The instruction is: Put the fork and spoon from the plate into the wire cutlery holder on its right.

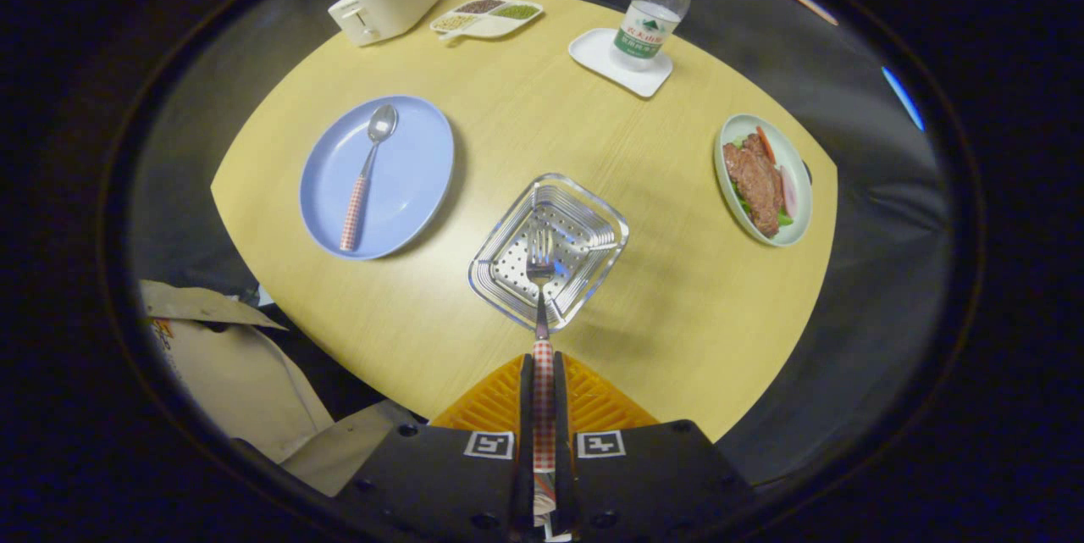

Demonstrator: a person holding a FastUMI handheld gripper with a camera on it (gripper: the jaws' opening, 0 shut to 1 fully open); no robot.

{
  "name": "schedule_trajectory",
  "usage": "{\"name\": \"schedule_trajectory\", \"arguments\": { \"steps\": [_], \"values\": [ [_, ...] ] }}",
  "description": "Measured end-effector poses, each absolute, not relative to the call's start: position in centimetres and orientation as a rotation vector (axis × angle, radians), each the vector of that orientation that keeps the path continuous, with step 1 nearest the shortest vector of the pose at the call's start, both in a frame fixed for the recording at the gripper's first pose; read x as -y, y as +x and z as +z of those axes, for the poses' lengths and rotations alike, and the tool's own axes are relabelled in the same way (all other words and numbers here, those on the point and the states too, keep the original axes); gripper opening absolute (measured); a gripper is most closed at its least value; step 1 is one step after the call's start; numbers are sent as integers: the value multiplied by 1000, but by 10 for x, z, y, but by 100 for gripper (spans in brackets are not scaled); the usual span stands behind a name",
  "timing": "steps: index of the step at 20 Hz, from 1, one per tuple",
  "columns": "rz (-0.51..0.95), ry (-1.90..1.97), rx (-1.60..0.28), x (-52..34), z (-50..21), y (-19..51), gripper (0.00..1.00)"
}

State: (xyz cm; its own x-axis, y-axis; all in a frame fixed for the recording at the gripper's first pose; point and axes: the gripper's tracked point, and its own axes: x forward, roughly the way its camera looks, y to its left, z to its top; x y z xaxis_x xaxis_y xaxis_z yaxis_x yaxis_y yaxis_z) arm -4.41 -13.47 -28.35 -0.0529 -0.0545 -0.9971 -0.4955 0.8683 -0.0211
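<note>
Fork (541,289) in closed gripper (543,382)

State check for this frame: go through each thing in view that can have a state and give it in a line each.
tongs: shut on the fork handle
fork: held, tines over the wire cutlery holder
wire cutlery holder: upright, nothing resting in it
spoon: lying on the blue plate
blue plate: holds the spoon alone
bottle: upright, capped
toaster: bread in slot

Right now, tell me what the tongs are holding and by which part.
The tongs are shut on the fork, gripping its red-checked handle; the tines point ahead over the wire cutlery holder.
</note>
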Motion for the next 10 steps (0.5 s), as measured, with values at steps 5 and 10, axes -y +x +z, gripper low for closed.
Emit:
{"name": "schedule_trajectory", "arguments": {
  "steps": [5, 10],
  "values": [
    [364, -426, -1644, 132, -291, -38, 13],
    [357, -378, -1666, 125, -296, -33, 13]
  ]
}}
